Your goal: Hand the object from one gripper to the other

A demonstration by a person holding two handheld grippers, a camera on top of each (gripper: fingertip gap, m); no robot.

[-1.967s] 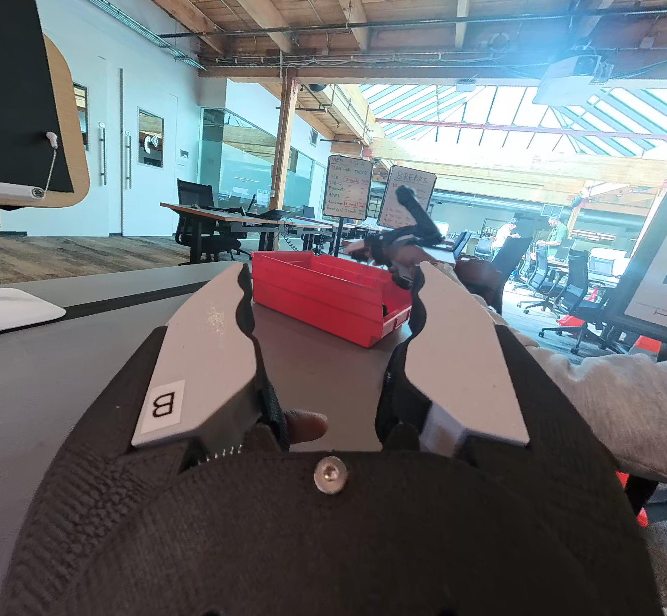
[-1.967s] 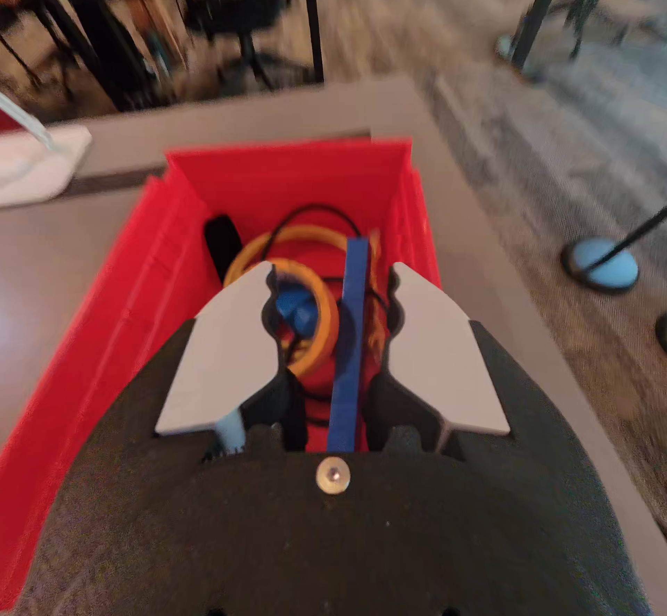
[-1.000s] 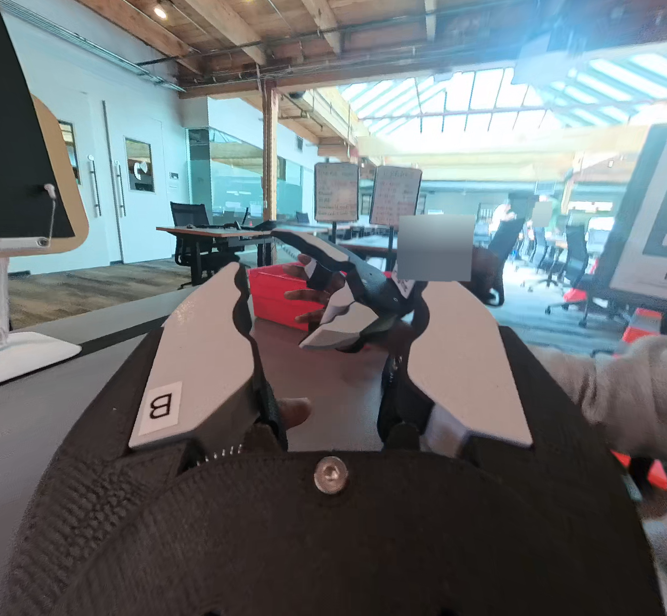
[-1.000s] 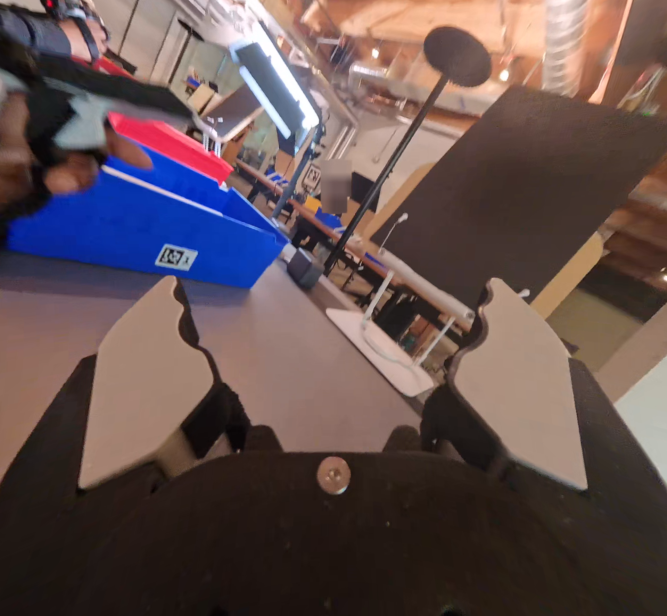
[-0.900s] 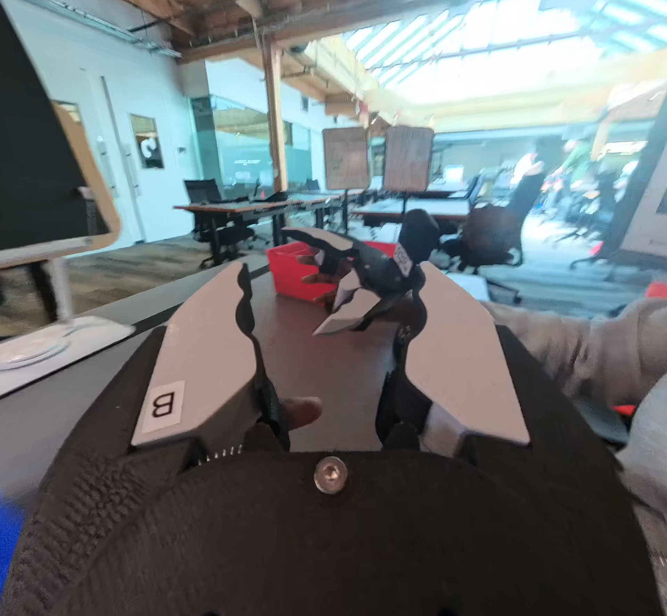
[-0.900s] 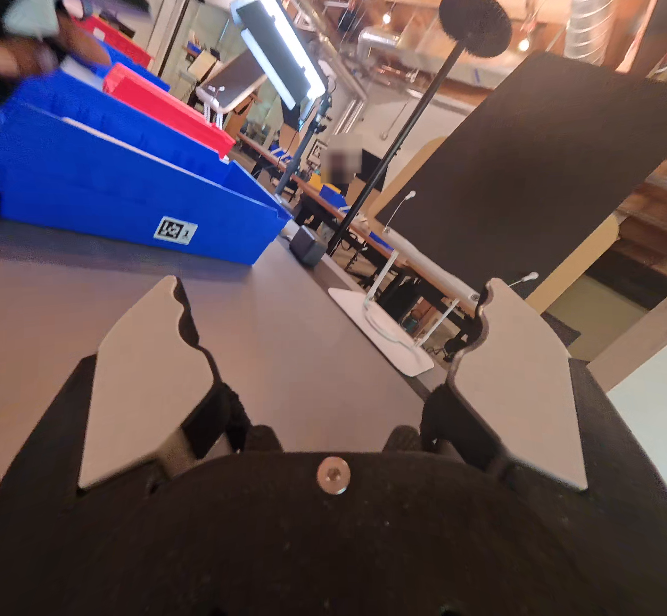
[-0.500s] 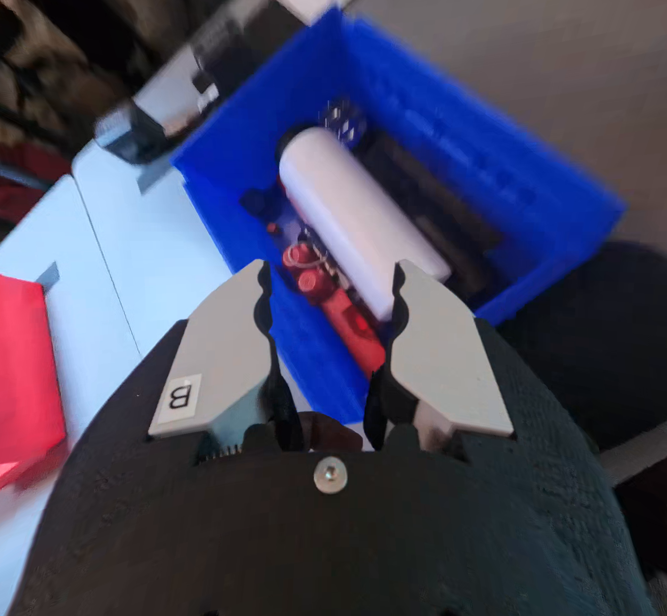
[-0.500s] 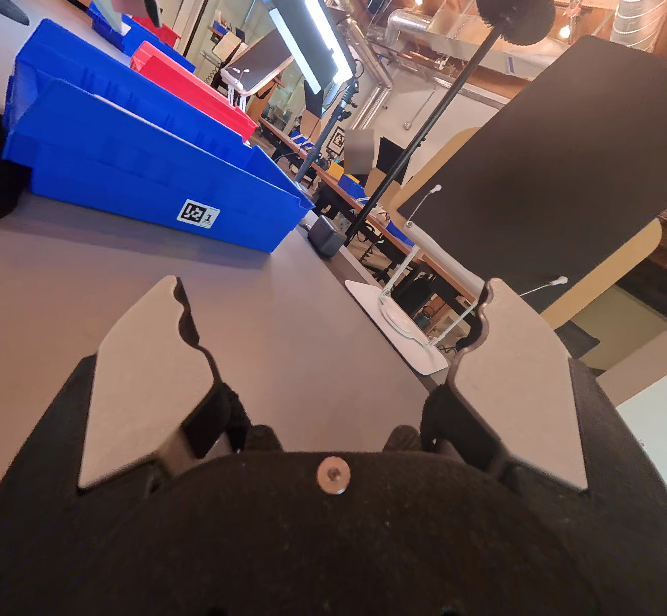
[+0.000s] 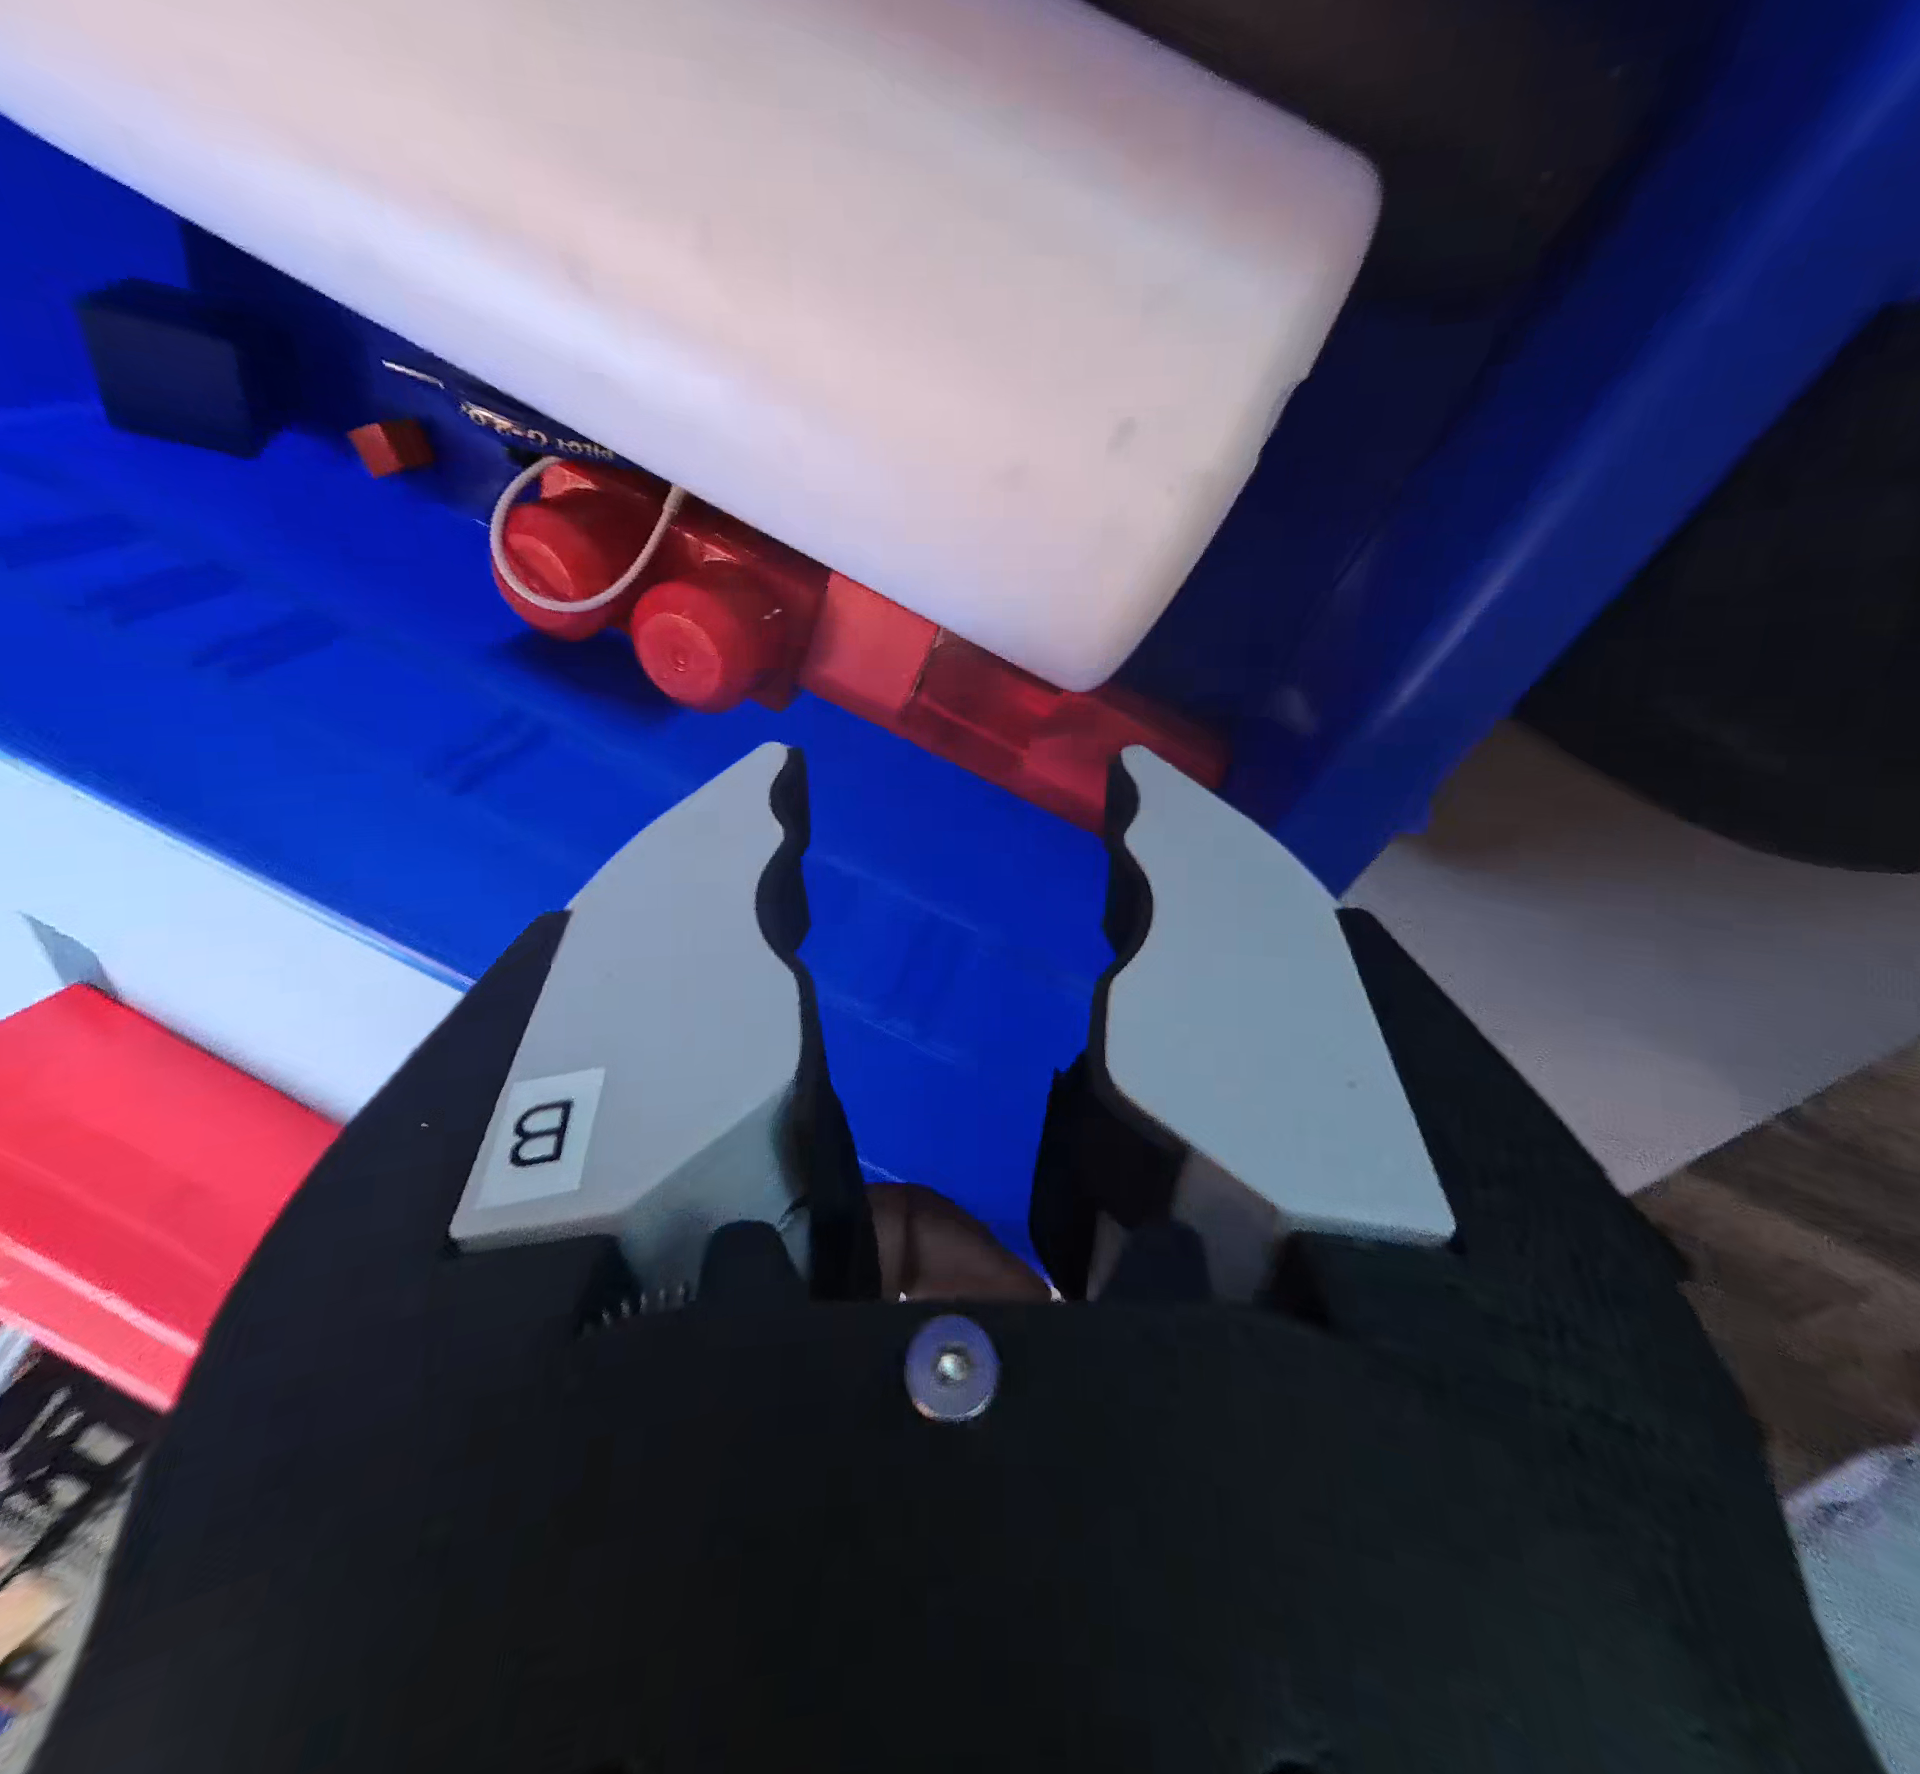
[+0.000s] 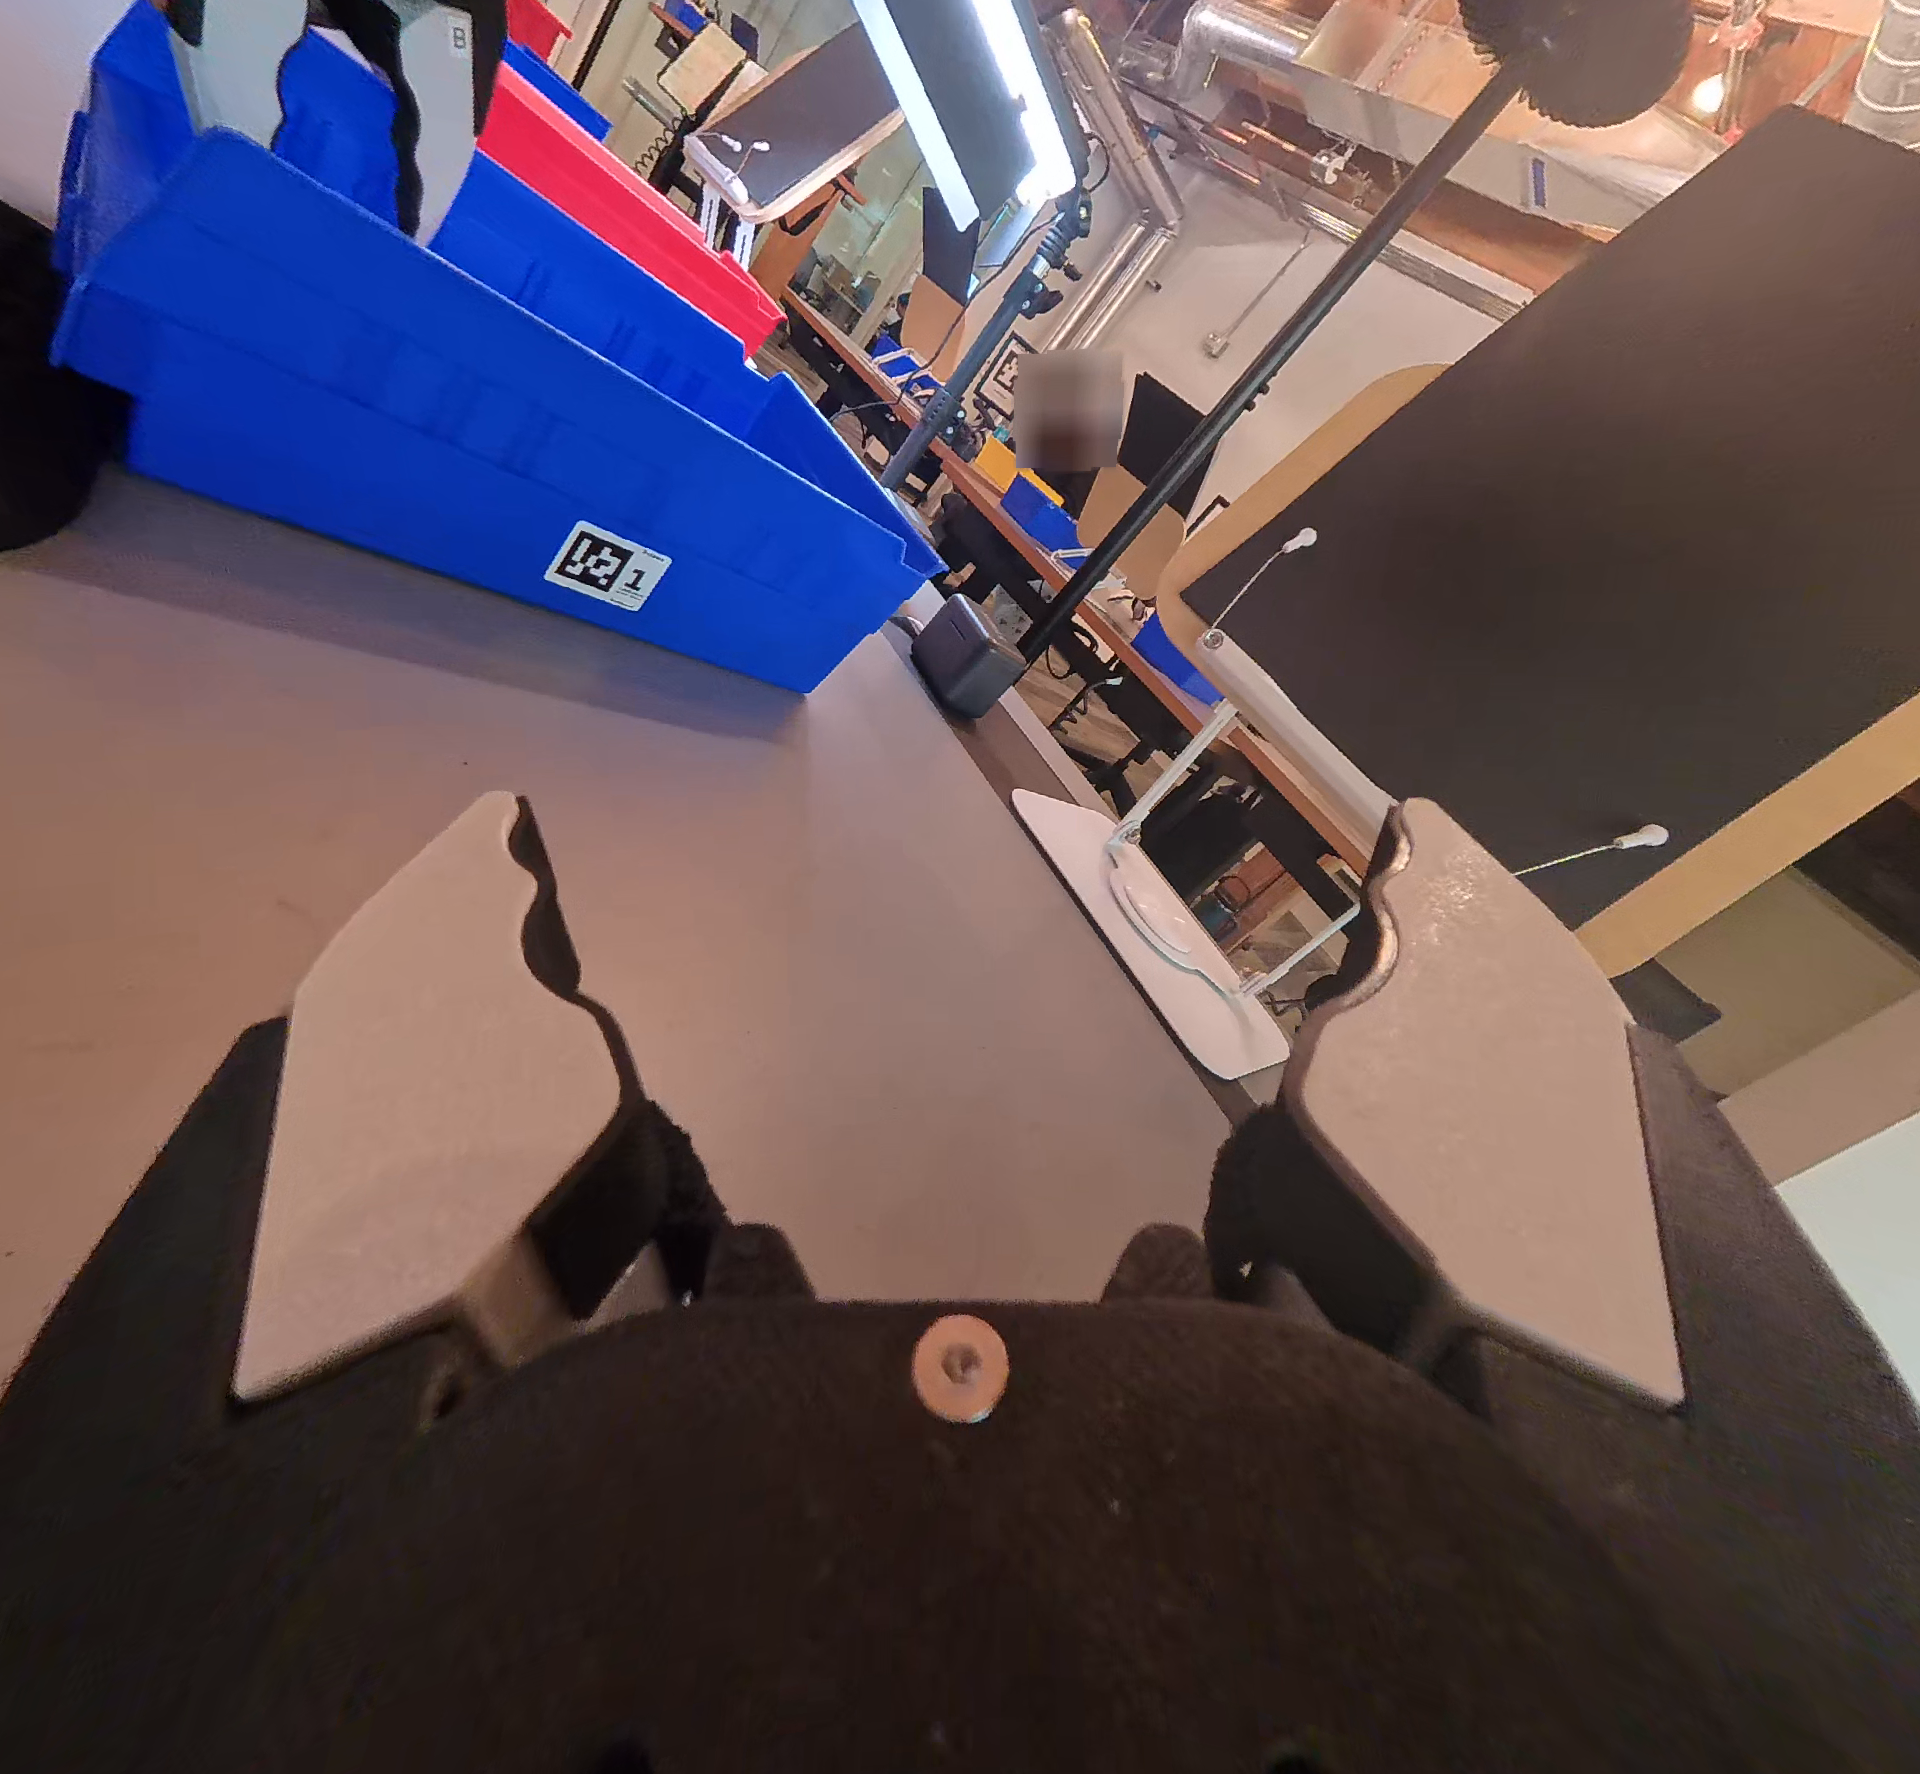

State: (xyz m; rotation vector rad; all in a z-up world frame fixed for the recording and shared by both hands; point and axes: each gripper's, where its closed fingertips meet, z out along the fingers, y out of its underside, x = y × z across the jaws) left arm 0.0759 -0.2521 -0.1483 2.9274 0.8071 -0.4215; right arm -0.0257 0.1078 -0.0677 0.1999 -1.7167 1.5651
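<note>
Red tool (image 9: 894, 654) in blue bin (image 9: 1621, 436): rigid, likely light, best gripped at exposed near end; left tongs (image 9: 951, 768) and right tongs (image 10: 956, 820) both open, empty.

A blue bin (image 9: 1558, 436) holds a white cylinder (image 9: 727, 197) and a red plastic piece (image 9: 717, 623). Each hand-held gripper (image 9: 951, 779) has pale grey fingers (image 9: 675, 997) on black housing. The tabletop (image 10: 727, 893) is grey; a red bin (image 10: 623, 176) sits behind.

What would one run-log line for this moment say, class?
left gripper: jaws open, empty, inside blue bin near red part | right gripper: jaws open, empty, over table | handover: not begun
</note>
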